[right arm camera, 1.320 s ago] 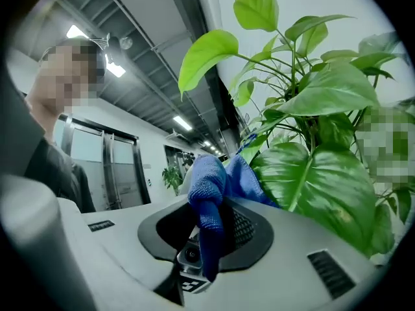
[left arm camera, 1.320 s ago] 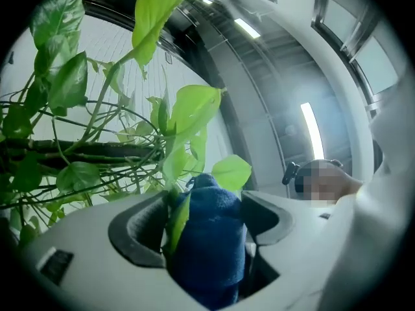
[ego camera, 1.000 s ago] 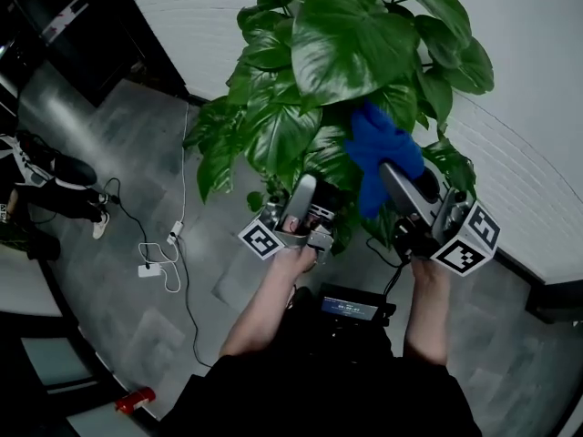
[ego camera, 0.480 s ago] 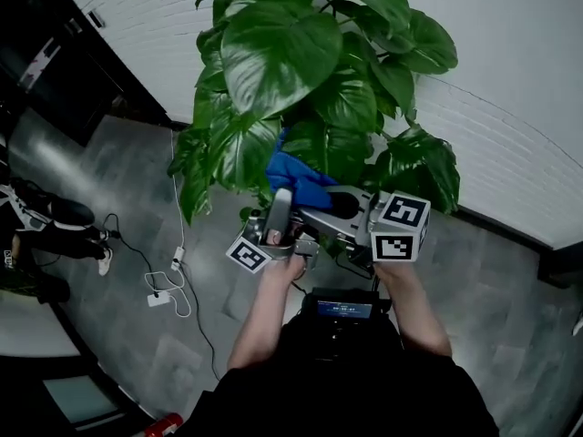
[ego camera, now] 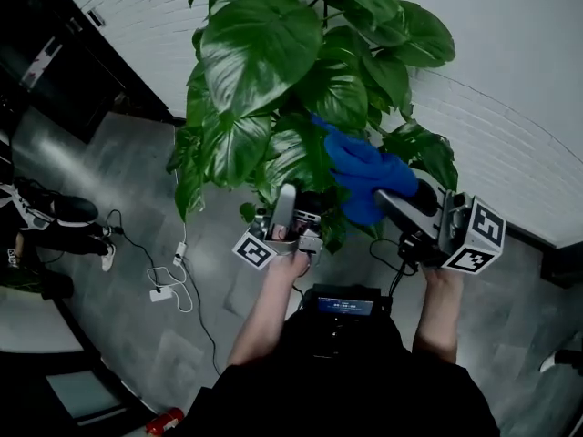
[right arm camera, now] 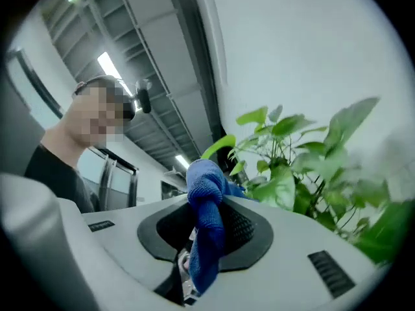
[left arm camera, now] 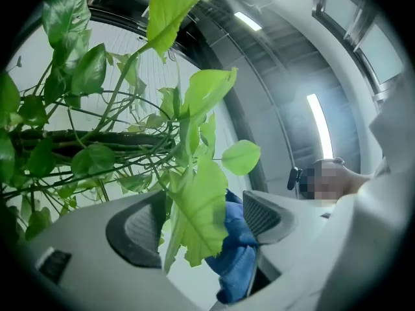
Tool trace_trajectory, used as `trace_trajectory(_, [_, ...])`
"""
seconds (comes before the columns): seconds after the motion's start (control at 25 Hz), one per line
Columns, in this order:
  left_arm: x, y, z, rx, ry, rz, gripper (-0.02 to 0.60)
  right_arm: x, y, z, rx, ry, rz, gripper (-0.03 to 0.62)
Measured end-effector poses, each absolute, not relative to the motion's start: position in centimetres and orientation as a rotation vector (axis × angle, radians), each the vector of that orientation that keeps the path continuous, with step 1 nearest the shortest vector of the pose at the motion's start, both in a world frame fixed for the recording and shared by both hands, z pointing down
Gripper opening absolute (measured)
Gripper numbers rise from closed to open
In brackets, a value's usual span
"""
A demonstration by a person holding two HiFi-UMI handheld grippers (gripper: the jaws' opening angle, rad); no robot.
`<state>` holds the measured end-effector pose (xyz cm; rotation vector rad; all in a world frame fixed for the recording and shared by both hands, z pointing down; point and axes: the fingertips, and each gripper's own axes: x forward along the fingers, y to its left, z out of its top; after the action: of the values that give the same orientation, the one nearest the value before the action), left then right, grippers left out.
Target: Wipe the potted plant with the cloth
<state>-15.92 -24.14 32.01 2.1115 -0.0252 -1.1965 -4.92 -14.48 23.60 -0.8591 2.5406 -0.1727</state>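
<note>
Half a second earlier, kept the right gripper (ego camera: 390,198) low, just beside the left gripper (ego camera: 293,200); since swung it out rightward. Held it clenched on the blue cloth (ego camera: 364,173), bunched against leaves at the right of the potted plant (ego camera: 255,53). Just widened the left jaws; left them released. Seen solely from the left gripper view: one leaf (left arm camera: 202,212) hanging between the parted jaws, cloth behind it. Seen solely from the right gripper view: cloth nipped between both pads.

I'm in what looks like an office or studio: grey tiled floor (ego camera: 123,185), white brick wall (ego camera: 519,89), strip lights (left arm camera: 321,125) under an exposed ceiling (right arm camera: 139,50), charger cables (ego camera: 168,285) on the floor, a big potted plant (ego camera: 264,71).
</note>
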Motion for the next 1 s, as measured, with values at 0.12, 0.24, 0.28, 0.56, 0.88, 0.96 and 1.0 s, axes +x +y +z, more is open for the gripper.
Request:
trace_trajectory(0.12, [-14.6, -23.9, 32.0, 2.113, -0.009, -1.197, 0.371, -2.3, -16.2, 23.3, -1.072, 2.535, -0.086, 0.095])
trace_trajectory(0.24, [-13.1, -24.0, 31.8, 2.130, 0.002, -1.201, 0.373, -1.4, -19.3, 24.7, -1.207, 2.552, -0.067, 0.095])
trace_trajectory(0.28, [-12.7, -24.2, 31.8, 2.134, -0.001, -1.206, 0.373, -1.4, -20.5, 25.1, -1.227, 2.559, -0.061, 0.095])
trace_trajectory(0.56, [-11.8, -24.1, 30.4, 2.169, -0.044, -1.280, 0.373, -6.2, -24.7, 29.1, -0.987, 2.722, -0.217, 0.095])
trace_trajectory(0.88, [-12.1, -23.0, 29.4, 2.292, -0.143, -1.266, 0.417, -10.6, -19.6, 33.1, -0.613, 2.835, -0.394, 0.095])
trace_trajectory(0.96, [-12.0, -22.5, 29.4, 2.324, -0.150, -1.246, 0.419, -10.6, -18.4, 33.8, -0.573, 2.849, -0.425, 0.095])
trace_trajectory(1.0, [-12.0, -22.3, 29.4, 2.335, -0.150, -1.241, 0.419, -10.4, -17.8, 33.9, -0.562, 2.860, -0.429, 0.095])
